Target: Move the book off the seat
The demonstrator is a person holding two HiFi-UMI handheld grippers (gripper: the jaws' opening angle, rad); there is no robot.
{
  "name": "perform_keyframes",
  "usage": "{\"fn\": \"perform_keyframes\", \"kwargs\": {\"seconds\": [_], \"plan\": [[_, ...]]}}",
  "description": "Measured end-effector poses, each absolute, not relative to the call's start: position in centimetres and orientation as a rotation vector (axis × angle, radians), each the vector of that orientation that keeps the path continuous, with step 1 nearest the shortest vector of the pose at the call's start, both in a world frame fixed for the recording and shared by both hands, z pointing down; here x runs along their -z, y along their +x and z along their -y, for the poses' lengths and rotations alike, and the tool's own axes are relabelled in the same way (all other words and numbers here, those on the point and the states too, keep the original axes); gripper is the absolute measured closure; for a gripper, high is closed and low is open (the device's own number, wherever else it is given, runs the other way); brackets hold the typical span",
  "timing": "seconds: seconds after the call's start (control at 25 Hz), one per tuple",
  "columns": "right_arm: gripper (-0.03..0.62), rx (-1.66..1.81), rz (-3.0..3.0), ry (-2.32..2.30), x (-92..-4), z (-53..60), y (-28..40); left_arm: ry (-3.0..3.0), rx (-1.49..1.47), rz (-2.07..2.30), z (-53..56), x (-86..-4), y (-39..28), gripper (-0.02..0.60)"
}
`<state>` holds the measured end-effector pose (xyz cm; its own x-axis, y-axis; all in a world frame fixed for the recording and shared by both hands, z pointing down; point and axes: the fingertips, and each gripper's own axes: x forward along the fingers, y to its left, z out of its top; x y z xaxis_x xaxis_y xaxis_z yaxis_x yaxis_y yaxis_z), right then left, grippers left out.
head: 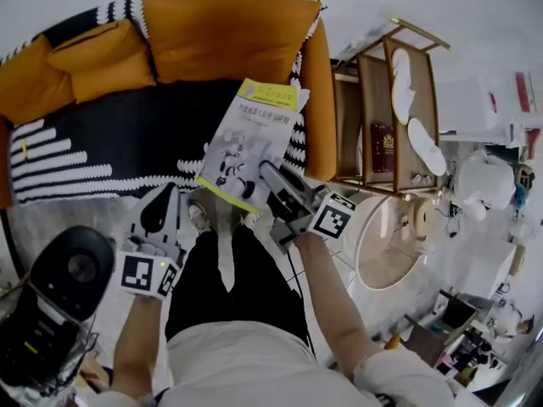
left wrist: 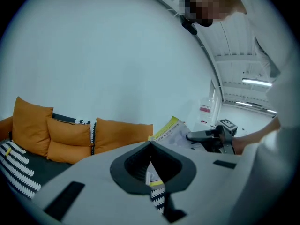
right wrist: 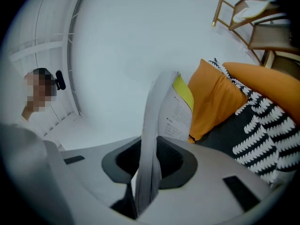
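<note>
Two hand-held grippers are seen in front of a person in black trousers (head: 229, 291), as recorded in the head view.

The left gripper (head: 161, 200) is held low beside the person's left leg. In the left gripper view, the left gripper (left wrist: 152, 172) is seen with its jaws slightly apart and nothing between them. Only a strip of the scene beyond is visible through the gap.

The right gripper (head: 267, 172) is closed on the task item, a thin paperback book with a white illustrated cover and yellow bands (head: 250, 134). In the right gripper view, the right gripper (right wrist: 147, 168) is seen clamped on the book's near edge, with the pages (right wrist: 152, 125) standing up from between the jaws.

The book is held in the air, tilted, above the front edge of the sofa's right end. It is not resting on the seat. From the left gripper view, the book (left wrist: 171, 132) is seen raised beside an orange cushion.

Beyond the book, a black sofa seat with white striped patterning (head: 127, 142) is noted, carrying loose orange cushions (head: 97, 66) and an orange back cushion (head: 221, 36). An open wooden shelf rack (head: 386, 117) stands just beside the sofa's right arm. White slippers (head: 403, 83) are stored in it.
</note>
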<state>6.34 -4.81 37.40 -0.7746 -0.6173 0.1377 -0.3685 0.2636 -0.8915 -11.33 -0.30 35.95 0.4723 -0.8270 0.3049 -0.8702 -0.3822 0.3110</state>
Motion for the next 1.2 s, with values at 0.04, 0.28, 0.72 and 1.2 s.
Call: {"fn": "perform_keyframes", "kwargs": {"seconds": [0.04, 0.28, 0.72, 1.2], "plan": [[0.500, 1.523, -2.297, -0.901, -37.9, 5.1, 6.4, 2.294, -0.130, 1.437, 0.6, -36.4, -11.4, 0.565], [0.500, 1.559, -2.266, -0.859, -38.6, 7.5, 6.1, 2.194, -0.108, 1.534, 1.6, -38.3, -13.7, 0.565], [0.500, 1.644, -2.564, -0.361, -47.0, 7.1, -10.2, 1.845, 0.014, 1.972, -6.9, -49.9, -27.8, 0.565], [0.499, 1.433, -2.399, -0.551, -36.4, 5.3, 0.9, 2.089, 0.097, 1.753, -3.4, -44.1, -20.5, 0.565]]}}
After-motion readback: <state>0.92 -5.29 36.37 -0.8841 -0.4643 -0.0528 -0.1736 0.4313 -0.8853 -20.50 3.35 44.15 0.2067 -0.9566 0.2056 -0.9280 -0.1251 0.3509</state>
